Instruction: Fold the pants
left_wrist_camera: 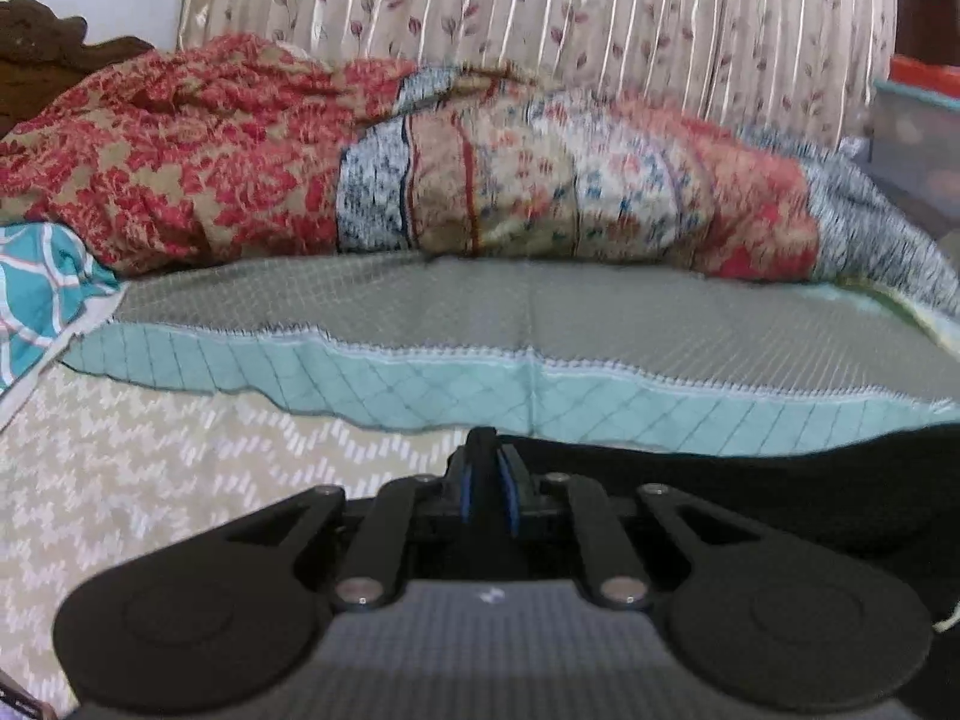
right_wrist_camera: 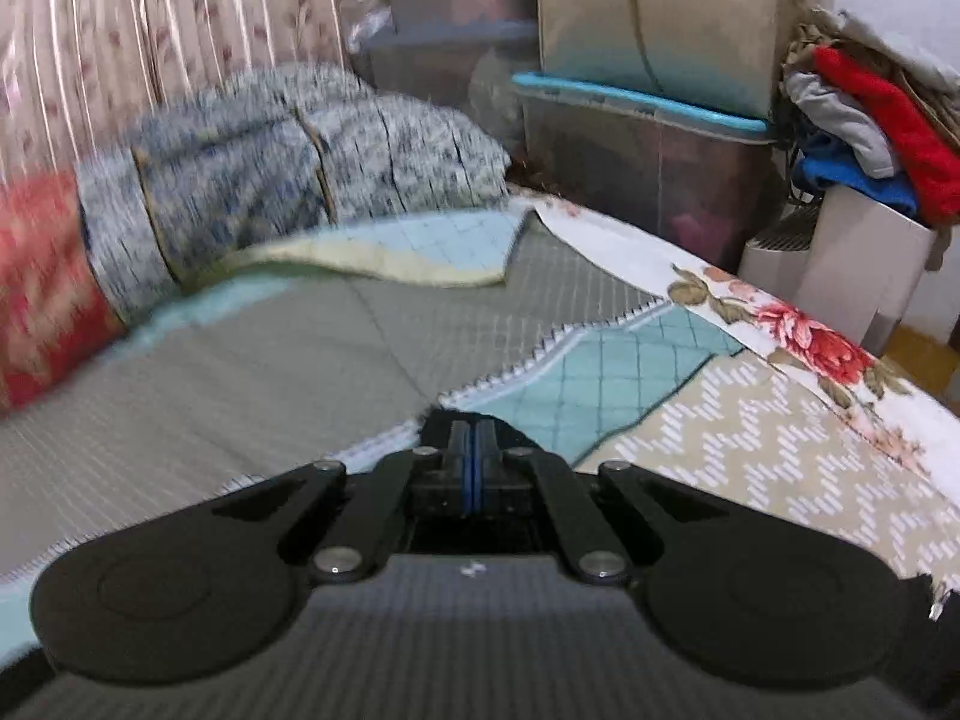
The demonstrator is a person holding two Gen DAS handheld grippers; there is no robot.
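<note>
The pants [left_wrist_camera: 750, 498] are black and stretch from my left gripper [left_wrist_camera: 489, 459] off to the right edge, over the bedding. That gripper's blue pads are closed on a fold of the black cloth. In the right wrist view my right gripper [right_wrist_camera: 471, 435] has its pads pressed together, with a dark edge of the pants [right_wrist_camera: 510, 429] bunched around the fingertips. Another bit of black cloth shows at the lower right corner, with a small white tag. The rest of the pants is hidden under both grippers.
A grey and teal quilted cover [left_wrist_camera: 540, 312] lies over a beige zigzag sheet [left_wrist_camera: 150, 462]. Rolled red and blue patterned blankets [left_wrist_camera: 420, 168] line the far side before a curtain [left_wrist_camera: 540, 6]. Plastic bins [right_wrist_camera: 648, 162] and piled clothes [right_wrist_camera: 870, 114] stand beyond the bed's floral edge [right_wrist_camera: 798, 330].
</note>
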